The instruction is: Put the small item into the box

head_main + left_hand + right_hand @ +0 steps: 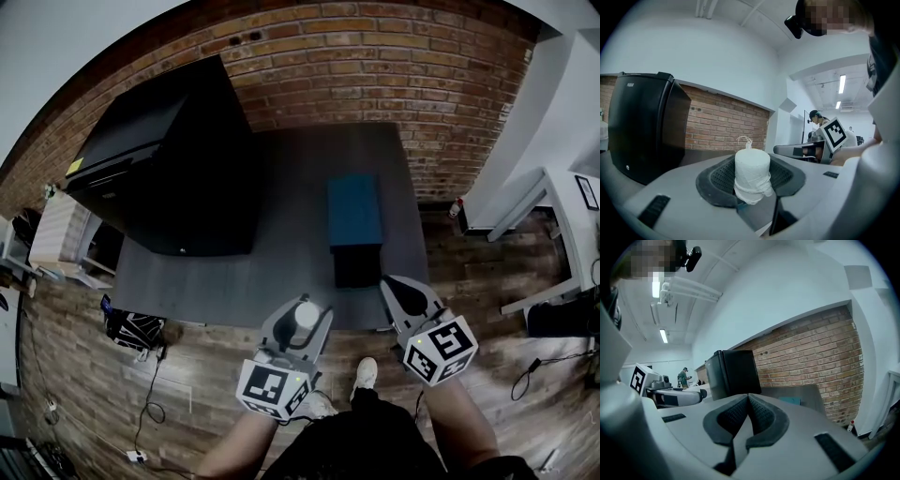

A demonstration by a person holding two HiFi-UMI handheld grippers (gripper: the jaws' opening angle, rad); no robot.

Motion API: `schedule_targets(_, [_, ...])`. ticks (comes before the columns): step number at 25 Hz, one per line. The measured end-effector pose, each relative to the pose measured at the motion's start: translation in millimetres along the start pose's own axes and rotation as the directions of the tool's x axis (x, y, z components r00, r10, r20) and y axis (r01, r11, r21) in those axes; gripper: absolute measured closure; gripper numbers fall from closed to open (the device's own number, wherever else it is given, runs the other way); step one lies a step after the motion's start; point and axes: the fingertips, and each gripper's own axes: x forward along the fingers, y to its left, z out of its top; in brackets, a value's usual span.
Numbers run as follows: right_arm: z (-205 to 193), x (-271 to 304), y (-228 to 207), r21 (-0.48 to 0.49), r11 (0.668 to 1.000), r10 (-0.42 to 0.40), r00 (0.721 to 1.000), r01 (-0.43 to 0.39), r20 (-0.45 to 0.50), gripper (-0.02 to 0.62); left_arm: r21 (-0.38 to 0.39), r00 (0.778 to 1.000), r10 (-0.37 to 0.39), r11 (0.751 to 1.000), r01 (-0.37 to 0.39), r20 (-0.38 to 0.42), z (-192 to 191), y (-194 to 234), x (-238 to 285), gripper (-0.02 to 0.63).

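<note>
Where the ribbed dark pads of the left gripper face each other, a small white roll of thread stands upright between them. It is clamped at its lower half, with a loose loop of thread at its top. The jaws stand fairly wide, set by the width of the roll. In the head view the roll shows as a pale round top between the grey fingers, held in the air over the near edge of the dark grey table.

The right gripper has its two pads pressed together along a single seam with nothing between them. It hovers at the table's near edge, just in front of the teal box. The left gripper is beside it, a little nearer the person.

Each gripper carries its cube with square markers at the rear, close to the person's forearms. The teal box stands on the table, well apart from the roll. A large black cabinet occupies the table's left part. A brick wall runs behind the table, and a wooden floor lies below the grippers. One white shoe is visible between them. A white desk stands to the right.
</note>
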Motion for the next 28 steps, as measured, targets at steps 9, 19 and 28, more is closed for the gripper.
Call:
schedule_targets(9, [-3,17,-46,0.015,0.999,0.042,0.999,-0.041,-0.024,0.577,0.033,0.998,0.021,0.999,-0.019,-0.052,-9,-4,54,0.404])
schedule_targets(19, [-14,31,-77,0.052,0.994,0.097,0.994,-0.094,-0.058,0.577,0.072,0.990,0.043,0.997,-0.034,-0.137,-28,-4,98,0.405])
schedule_targets(28, [-24,52,-87,0.086,0.995,0.064,0.995,-0.058,-0.073,0.577,0.122,0.976,-0.020,0.991,0.048,-0.218,-53,12,130,0.405])
